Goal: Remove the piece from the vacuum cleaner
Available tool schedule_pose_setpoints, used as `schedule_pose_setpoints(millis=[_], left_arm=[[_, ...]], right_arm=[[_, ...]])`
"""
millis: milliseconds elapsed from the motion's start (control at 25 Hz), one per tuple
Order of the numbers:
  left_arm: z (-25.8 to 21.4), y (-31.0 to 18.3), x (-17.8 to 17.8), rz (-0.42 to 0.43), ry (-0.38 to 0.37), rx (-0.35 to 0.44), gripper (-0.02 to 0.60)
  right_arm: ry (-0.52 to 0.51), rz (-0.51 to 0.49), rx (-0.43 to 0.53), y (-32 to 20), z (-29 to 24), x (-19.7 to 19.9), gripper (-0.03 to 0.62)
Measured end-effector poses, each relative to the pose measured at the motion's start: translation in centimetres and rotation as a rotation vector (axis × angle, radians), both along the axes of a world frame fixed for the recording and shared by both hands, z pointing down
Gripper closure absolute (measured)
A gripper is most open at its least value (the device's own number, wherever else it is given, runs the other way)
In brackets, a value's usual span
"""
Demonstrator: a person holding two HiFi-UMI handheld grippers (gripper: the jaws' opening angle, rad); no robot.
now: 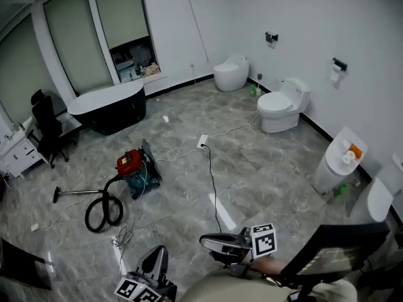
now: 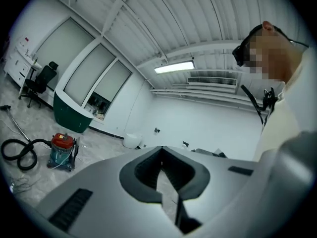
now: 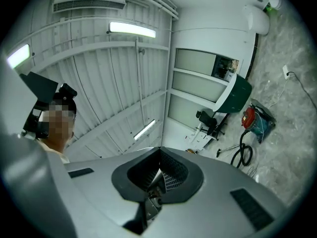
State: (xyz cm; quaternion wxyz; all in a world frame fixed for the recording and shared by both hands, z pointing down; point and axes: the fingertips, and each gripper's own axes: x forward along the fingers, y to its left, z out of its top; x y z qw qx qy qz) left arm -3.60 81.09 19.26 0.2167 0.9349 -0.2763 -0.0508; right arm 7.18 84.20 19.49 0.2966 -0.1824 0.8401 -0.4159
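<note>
Vacuum cleaner stands upright, red top up, well ahead of left gripper and right gripper. Its wand lies flat, pointing left. Both grippers' jaws are together, empty.

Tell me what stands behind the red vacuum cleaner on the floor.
A dark bathtub stands behind the vacuum cleaner, apart from it, with floor between. The strip close behind the cleaner's body is covered by it and cannot be seen.

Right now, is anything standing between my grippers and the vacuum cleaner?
Nothing upright. The vacuum cleaner sits across bare floor from the left gripper and right gripper. Only its coiled hose, a loose cord tangle and a black cable lie flat along the way.
</note>
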Motion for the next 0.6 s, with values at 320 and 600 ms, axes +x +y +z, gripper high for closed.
schedule_pose_setpoints(millis=[320,600], left_arm=[[1.8,0.9,-0.3,0.117,-0.028,-0.033,0.578],[2.0,0.7,1.2,0.215,-0.116,0.029,0.578]], right_arm=[[-0.022,-0.039,-0.013,-0.6,-0.7,-2.9,0.591],[0.216,-0.095,0.125,-0.2,-1.4,-4.9,0.591]])
